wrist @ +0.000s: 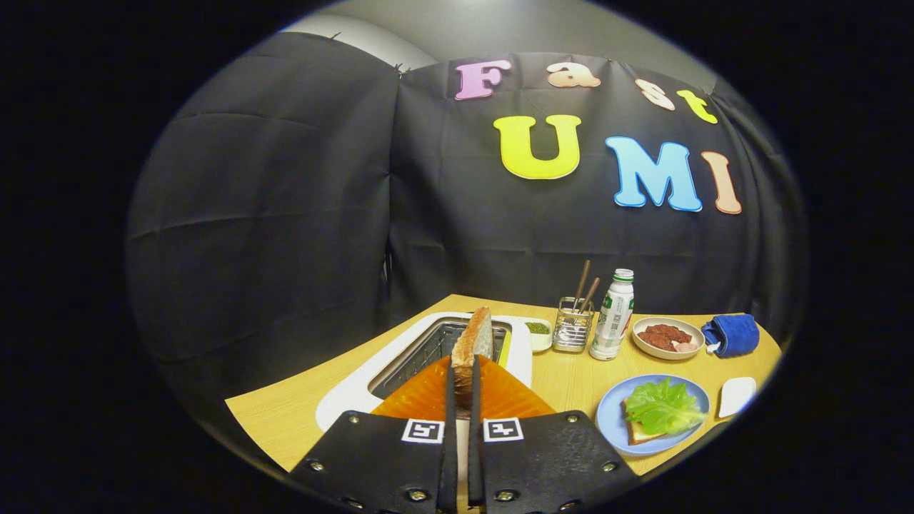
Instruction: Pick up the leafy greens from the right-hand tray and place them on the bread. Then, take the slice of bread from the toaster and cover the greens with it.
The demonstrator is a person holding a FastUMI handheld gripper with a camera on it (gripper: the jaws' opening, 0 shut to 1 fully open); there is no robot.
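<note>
my gripper (pixel 463 389): narrow, clamped on bread slice (pixel 473 341) over toaster (pixel 357 389); greens (pixel 663 405) on plate (pixel 608 414).

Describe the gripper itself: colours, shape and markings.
The gripper has two flat black plates with silver screws at their corners, each carrying a small square black-and-white tag near its inner top corner. Two thin, dark, straight fingers run forward from between the plates, over translucent orange, ribbed, fan-shaped pieces.

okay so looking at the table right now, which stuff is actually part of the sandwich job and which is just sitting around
Part of the job: gripper shut on bread slice, toaster, greens on bread, blue plate.

Lying about: bottle, chopstick holder, bowl, blue cloth.
</note>
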